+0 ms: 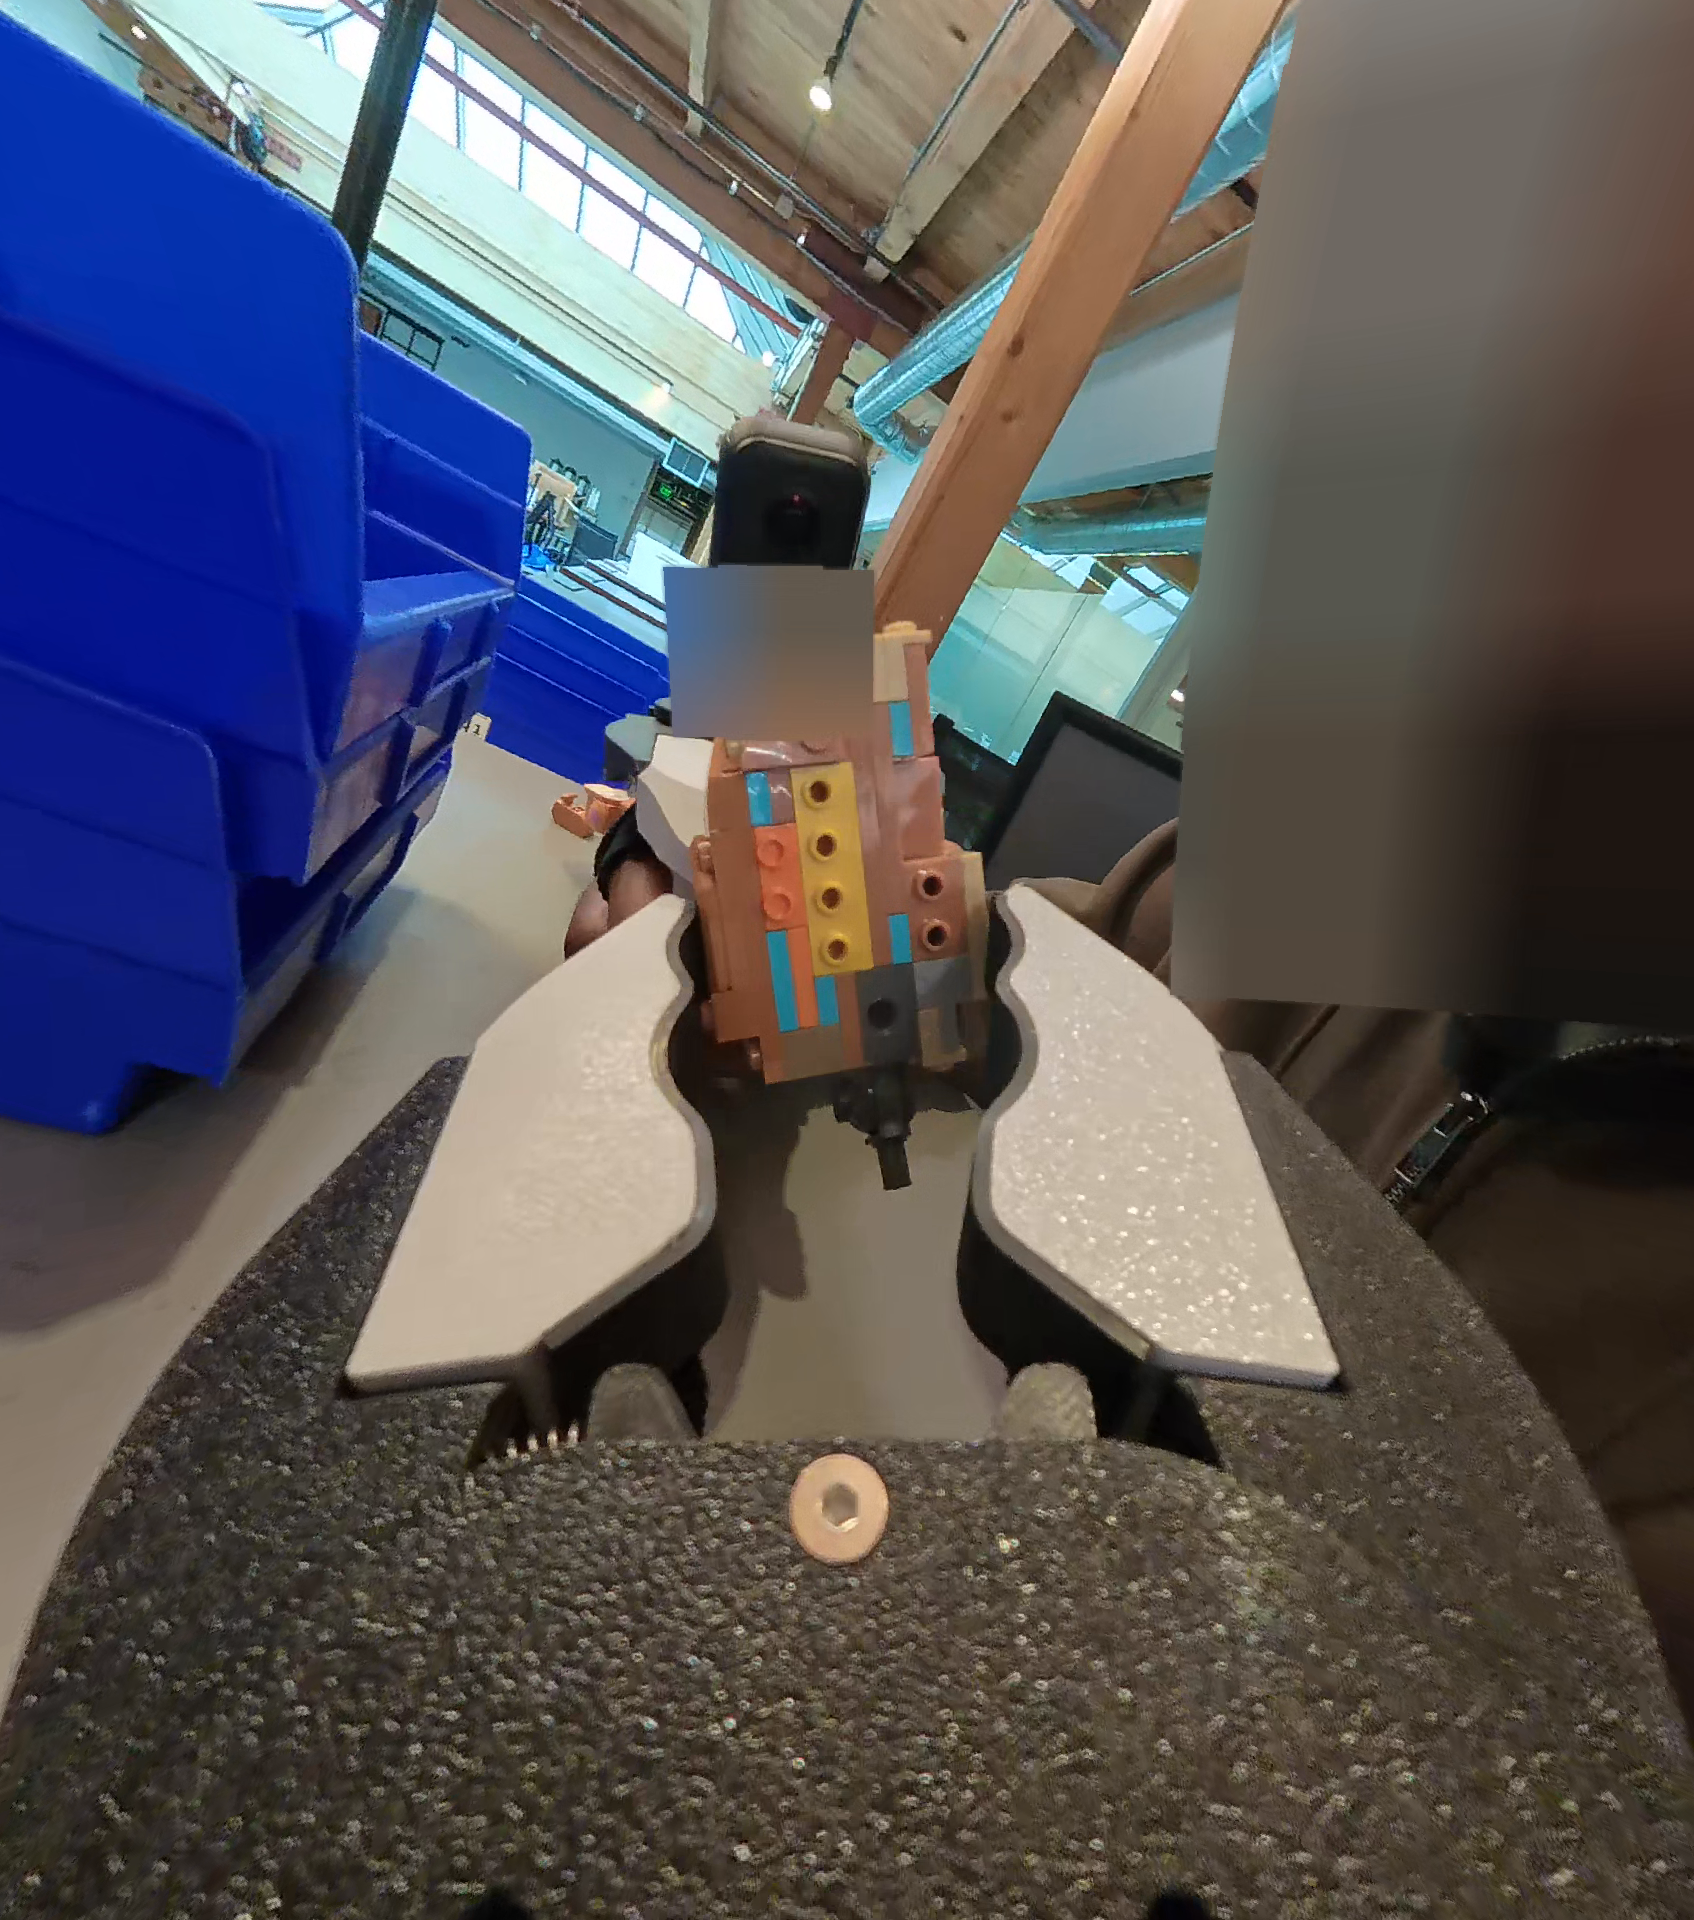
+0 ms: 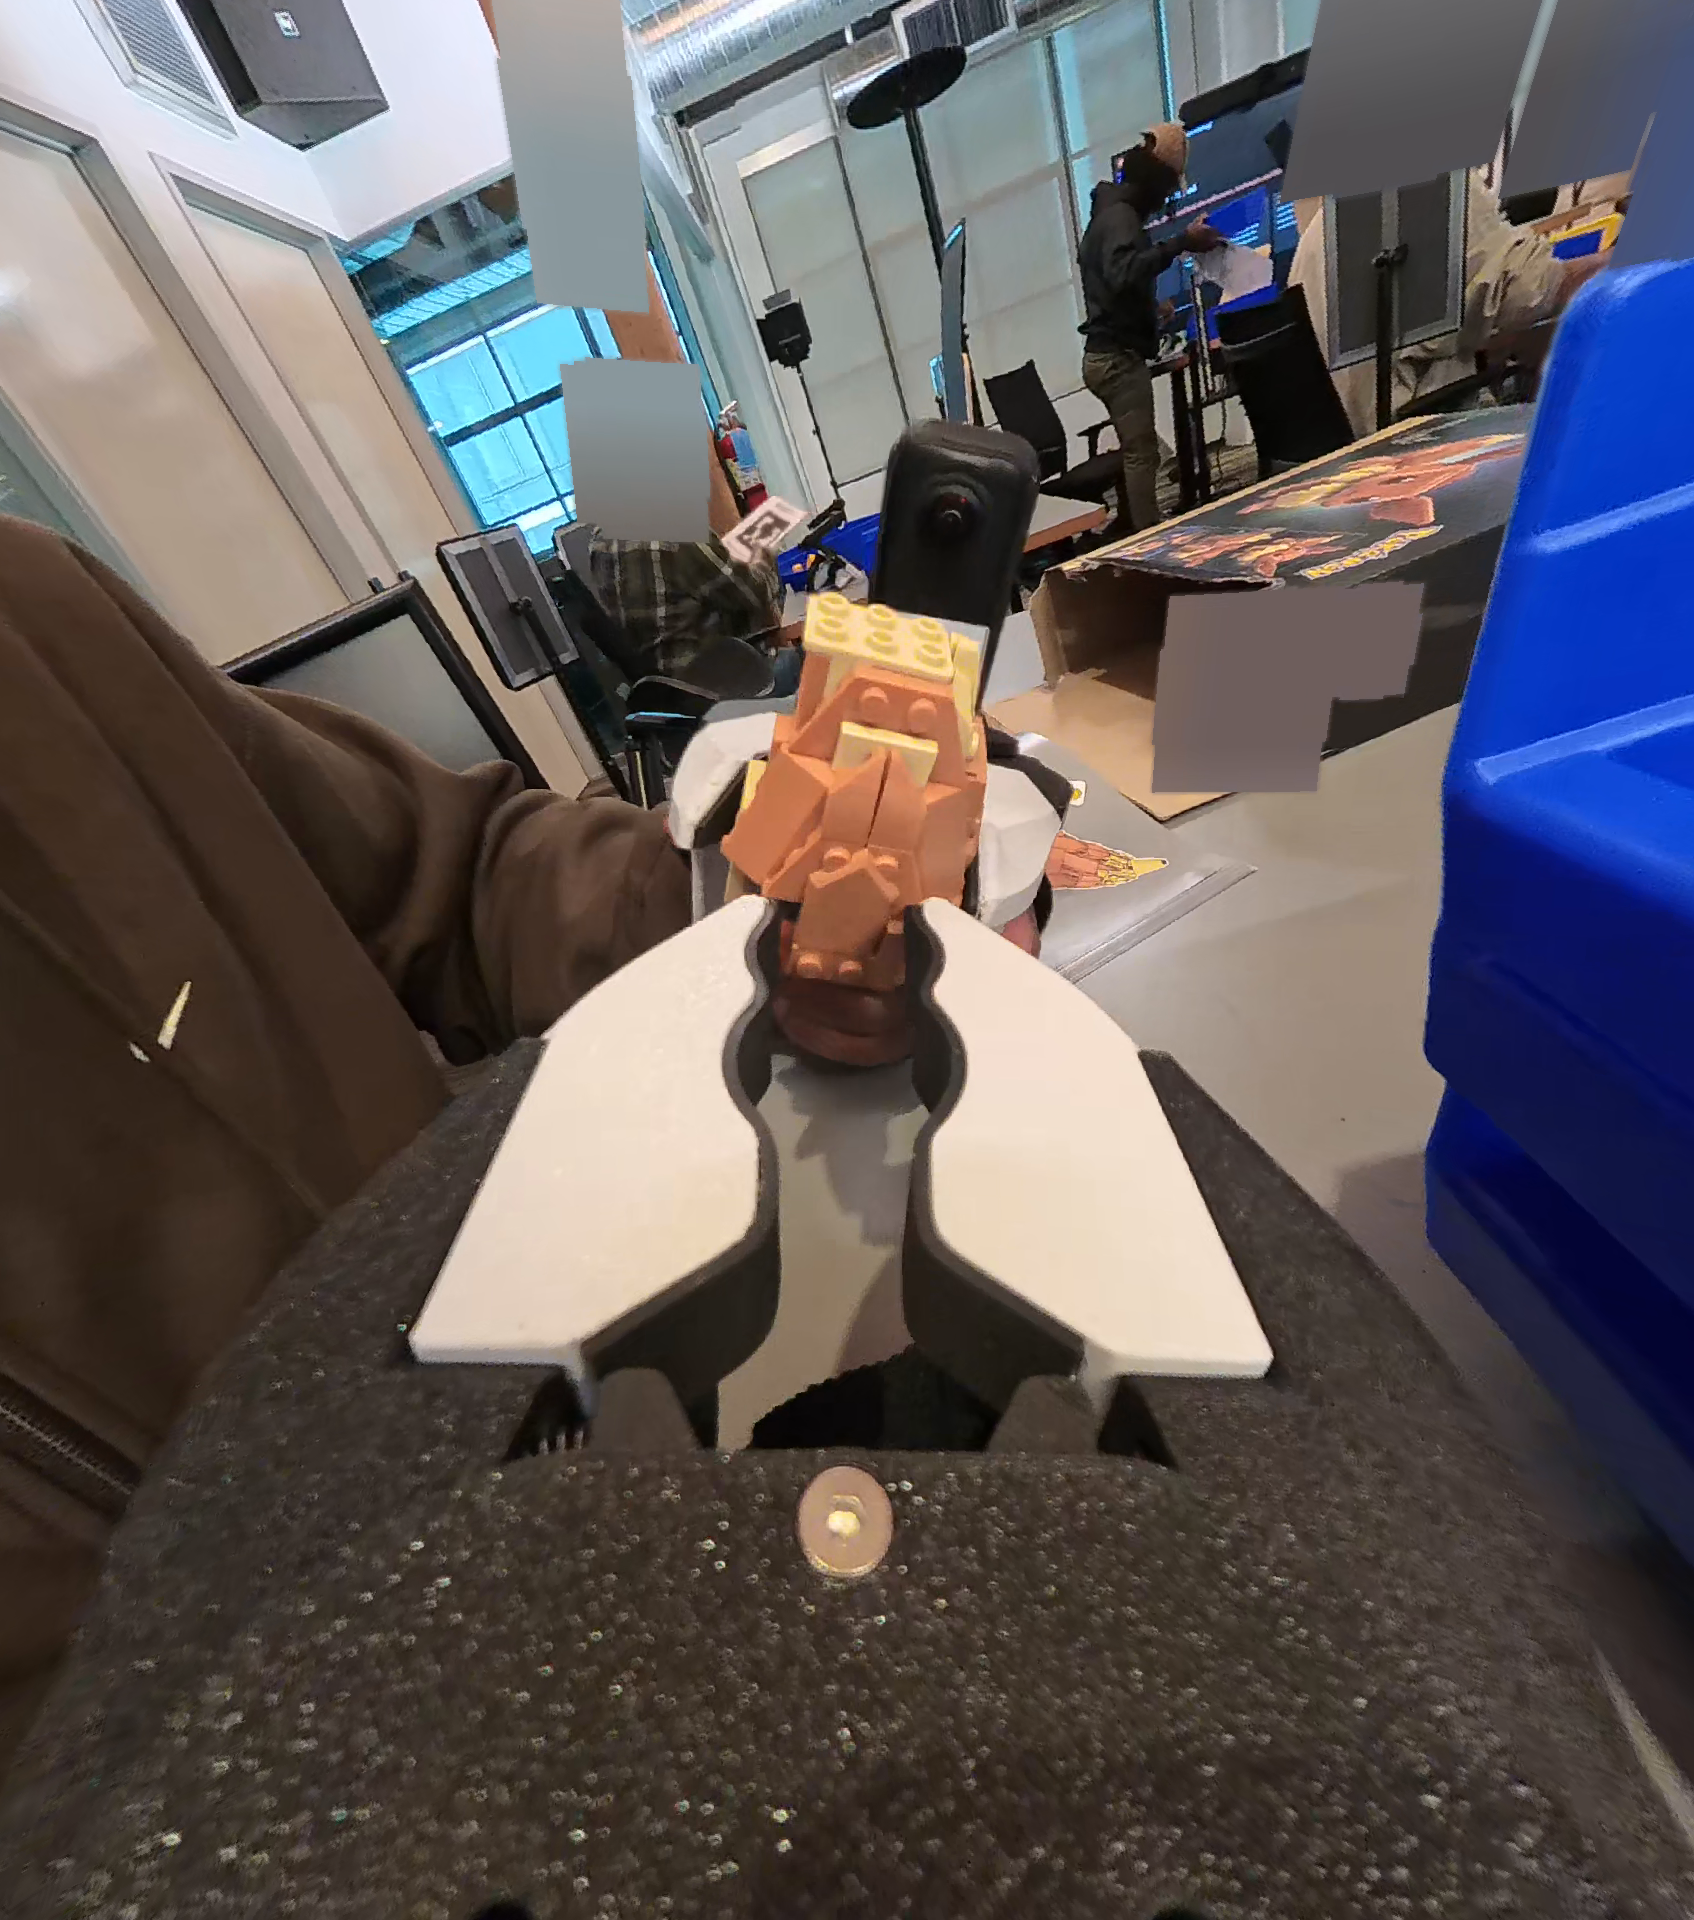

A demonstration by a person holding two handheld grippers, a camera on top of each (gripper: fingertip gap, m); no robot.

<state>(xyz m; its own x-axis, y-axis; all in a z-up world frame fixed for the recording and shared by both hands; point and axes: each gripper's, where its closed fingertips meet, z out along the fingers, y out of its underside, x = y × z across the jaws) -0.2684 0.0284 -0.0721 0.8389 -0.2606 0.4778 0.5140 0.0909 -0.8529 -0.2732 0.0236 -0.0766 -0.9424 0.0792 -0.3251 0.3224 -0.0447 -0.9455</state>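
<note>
Both my grippers close on one brick-built model raised above the grey table (image 1: 147, 1195). My left gripper (image 1: 841, 935) clamps the brown brick model (image 1: 822, 914) at its lower end; my right gripper (image 2: 838, 940) pinches its orange, rocky tip. Stacked blue bins (image 1: 95, 623) stand just beside us, and an opened cardboard box (image 2: 1290, 582) lies beyond.

It was a big open workshop or lab hall, with exposed timber beams (image 1: 1061, 312), silver ducting (image 1: 936, 364) and high windows overhead. Stacked blue plastic bins (image 1: 95, 623) crowded the grey worktable (image 1: 43, 1299). Farther off, a person (image 2: 1123, 301) stood at screens among office chairs (image 2: 1030, 416), tripods and glass partitions.
</note>
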